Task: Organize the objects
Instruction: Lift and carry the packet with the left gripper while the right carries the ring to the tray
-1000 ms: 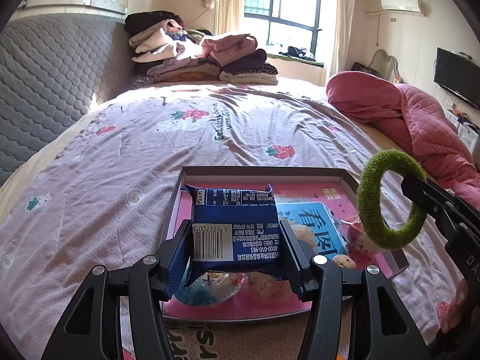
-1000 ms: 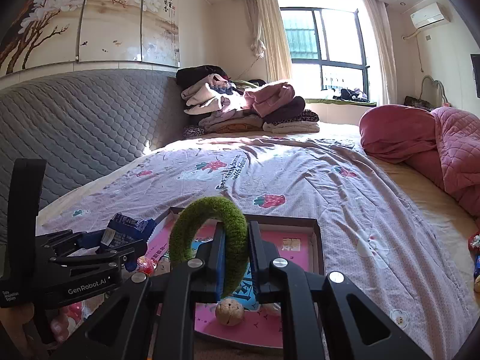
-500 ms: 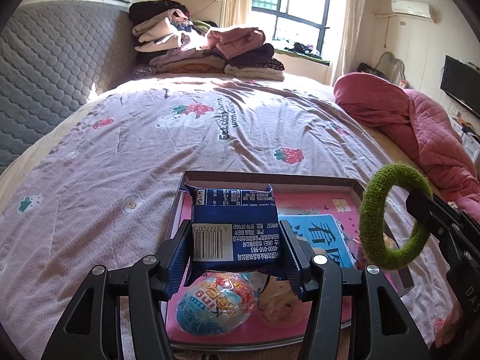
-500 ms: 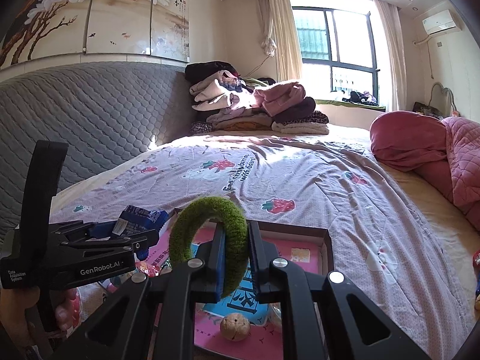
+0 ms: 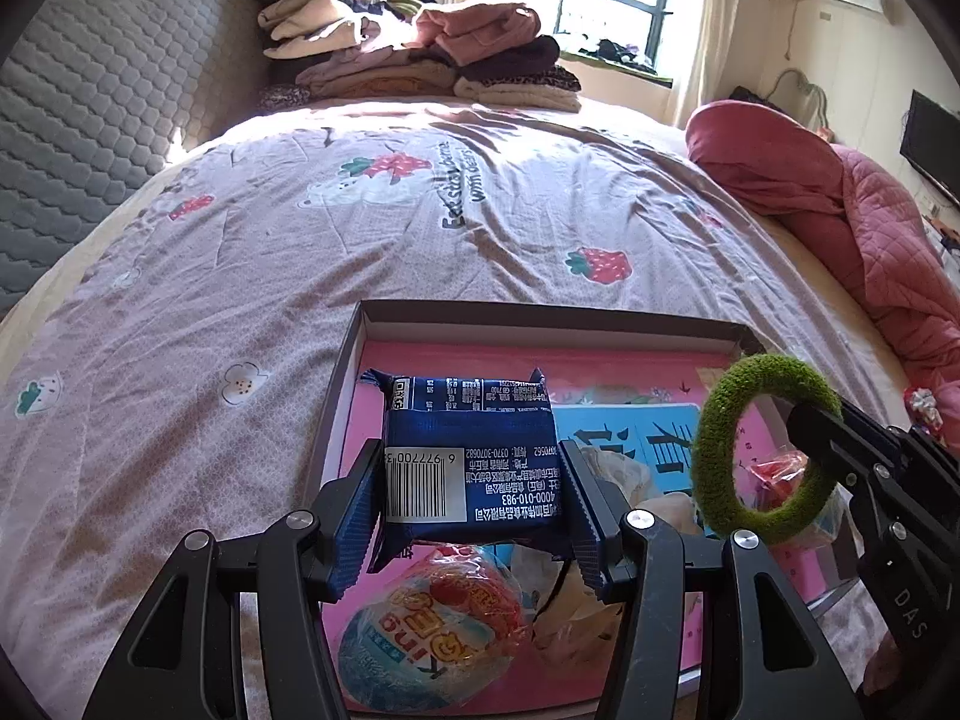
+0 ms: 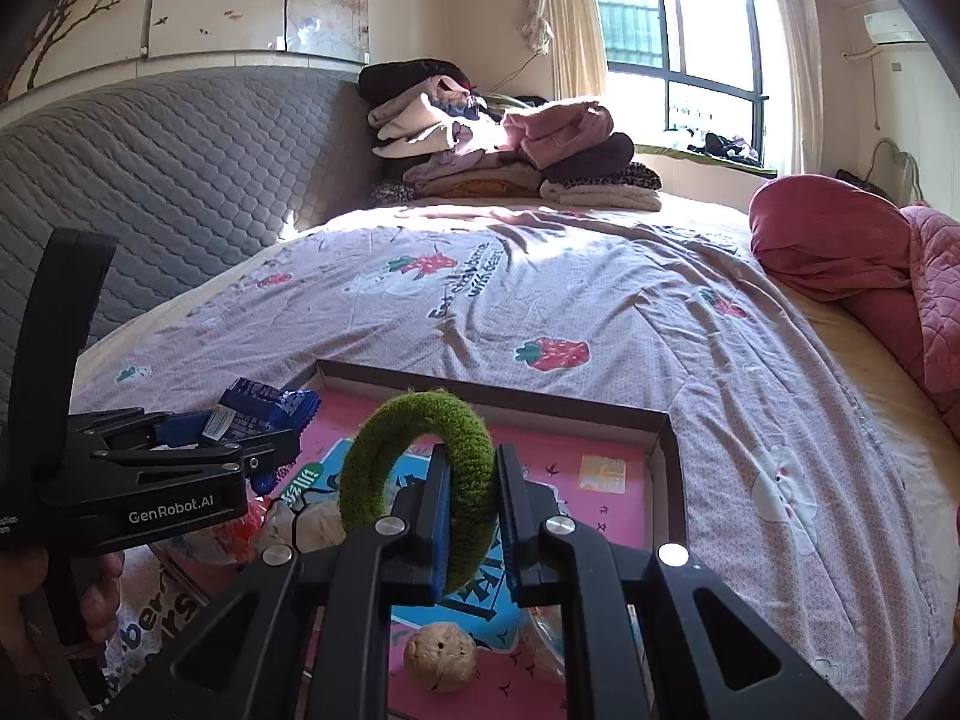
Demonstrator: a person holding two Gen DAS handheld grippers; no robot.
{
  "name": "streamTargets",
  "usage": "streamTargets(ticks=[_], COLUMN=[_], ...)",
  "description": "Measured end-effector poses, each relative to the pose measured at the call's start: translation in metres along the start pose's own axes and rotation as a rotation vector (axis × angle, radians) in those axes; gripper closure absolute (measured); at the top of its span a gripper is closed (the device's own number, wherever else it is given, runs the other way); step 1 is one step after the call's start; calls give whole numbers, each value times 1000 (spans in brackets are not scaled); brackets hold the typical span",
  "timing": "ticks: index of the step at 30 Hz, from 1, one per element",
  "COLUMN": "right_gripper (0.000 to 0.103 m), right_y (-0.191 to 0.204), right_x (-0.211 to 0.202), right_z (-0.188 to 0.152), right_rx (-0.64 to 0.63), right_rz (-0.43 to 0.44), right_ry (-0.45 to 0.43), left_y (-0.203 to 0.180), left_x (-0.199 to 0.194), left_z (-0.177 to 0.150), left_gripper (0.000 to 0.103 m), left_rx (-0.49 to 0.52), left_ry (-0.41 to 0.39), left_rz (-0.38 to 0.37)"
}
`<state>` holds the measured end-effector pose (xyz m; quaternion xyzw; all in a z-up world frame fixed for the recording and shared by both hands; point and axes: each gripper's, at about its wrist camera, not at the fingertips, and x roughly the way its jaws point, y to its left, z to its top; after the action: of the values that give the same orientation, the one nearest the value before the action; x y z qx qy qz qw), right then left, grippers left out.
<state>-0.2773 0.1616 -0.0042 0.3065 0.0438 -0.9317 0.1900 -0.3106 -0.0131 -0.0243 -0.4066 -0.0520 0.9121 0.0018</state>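
My left gripper (image 5: 474, 492) is shut on a dark blue snack packet (image 5: 471, 450) with a barcode label, held over the near left part of a shallow box (image 5: 540, 324) with a pink floor. The packet also shows in the right wrist view (image 6: 264, 414), with the left gripper (image 6: 264, 456) at the left edge. My right gripper (image 6: 471, 510) is shut on a fuzzy green ring (image 6: 420, 480), upright over the box (image 6: 666, 438). In the left wrist view the ring (image 5: 762, 450) hangs at the right.
Inside the box lie a wrapped egg-shaped sweet (image 5: 432, 642), crumpled wrappers (image 5: 576, 618), a blue card (image 5: 624, 438) and a walnut (image 6: 441, 657). The box rests on a strawberry-print bedsheet (image 5: 420, 228). Folded clothes (image 5: 420, 54) are piled at the back, a pink quilt (image 5: 840, 222) at right.
Both grippers have moved forward and down over the box, each keeping its hold. The egg-shaped sweet has come into view under the packet, and the box looks larger.
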Motion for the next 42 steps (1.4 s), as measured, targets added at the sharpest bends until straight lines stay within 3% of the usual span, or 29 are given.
streamTargets(ticks=[21,42], right_gripper=[89,89], right_y=[17,-4], right_x=[43,43], right_z=[-20,-18], right_rx=[-129,-8], right_rz=[-52,-59], right_ry=[244,270], left_y=[-8,5], left_x=[35,40], left_z=[-6,-8], left_gripper=[45,45], left_rx=[42,1], left_ry=[126,164], left_rz=[15,-6])
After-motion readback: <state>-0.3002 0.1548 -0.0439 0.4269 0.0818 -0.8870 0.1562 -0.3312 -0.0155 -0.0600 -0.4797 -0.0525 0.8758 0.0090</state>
